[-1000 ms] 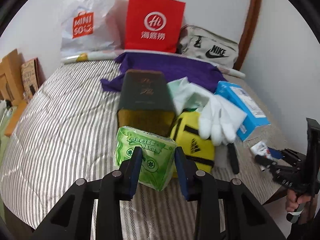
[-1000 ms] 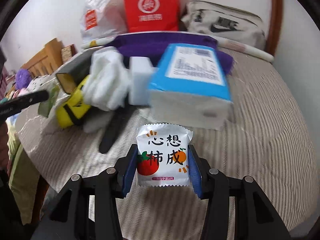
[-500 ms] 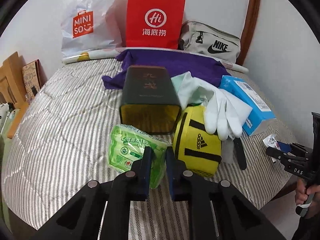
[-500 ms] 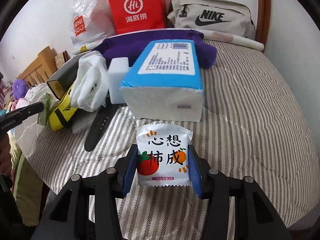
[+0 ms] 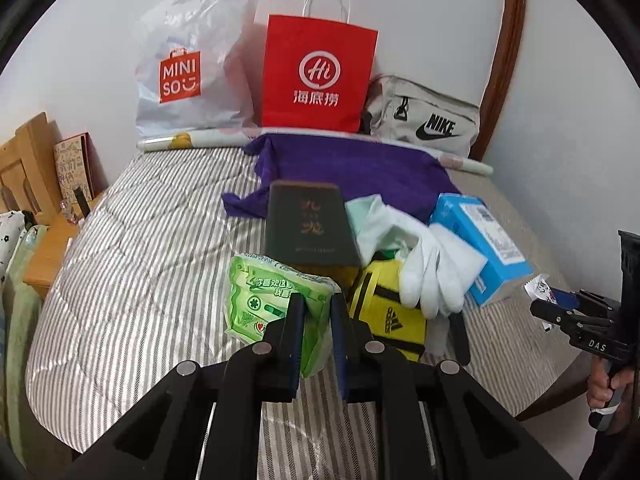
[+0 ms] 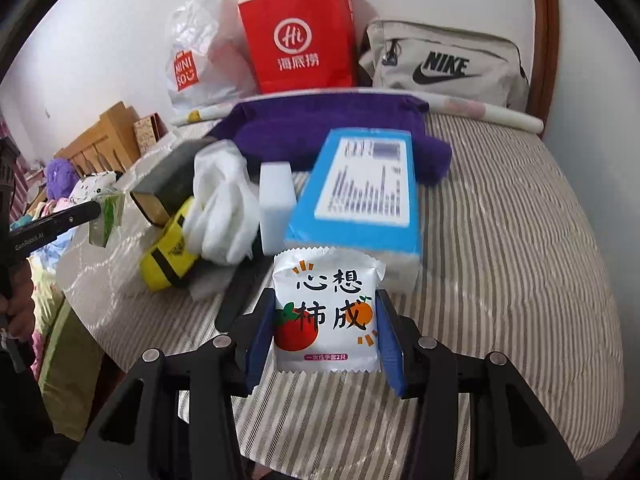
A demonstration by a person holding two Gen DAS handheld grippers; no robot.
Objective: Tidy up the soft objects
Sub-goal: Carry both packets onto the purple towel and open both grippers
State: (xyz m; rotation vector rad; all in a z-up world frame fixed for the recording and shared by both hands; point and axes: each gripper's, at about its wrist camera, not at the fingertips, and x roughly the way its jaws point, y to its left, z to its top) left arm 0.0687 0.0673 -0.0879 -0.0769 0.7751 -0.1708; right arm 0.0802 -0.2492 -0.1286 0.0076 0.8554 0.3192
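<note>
My left gripper [image 5: 316,312] is shut on a green soft packet [image 5: 264,300] and holds it above the striped bed [image 5: 132,264]. It also shows at the far left in the right wrist view [image 6: 106,216]. My right gripper [image 6: 326,324] is shut on a white sachet with tomato print [image 6: 326,316] near the bed's front edge. The right gripper shows at the right edge of the left wrist view [image 5: 560,304]. White gloves [image 5: 436,276], a yellow Adidas pouch [image 5: 388,312], a blue tissue pack [image 6: 360,196] and a purple cloth [image 5: 352,172] lie mid-bed.
A dark box [image 5: 308,228] lies behind the green packet. A white sponge block [image 6: 276,200] stands by the tissue pack. A Miniso bag [image 5: 188,72], a red paper bag [image 5: 320,76] and a Nike pouch [image 5: 428,120] line the wall. A wooden nightstand [image 5: 44,256] is at left.
My left gripper closed on the green packet and lifted it off the bed. My right gripper kept its hold on the sachet and shifted slightly toward the tissue pack.
</note>
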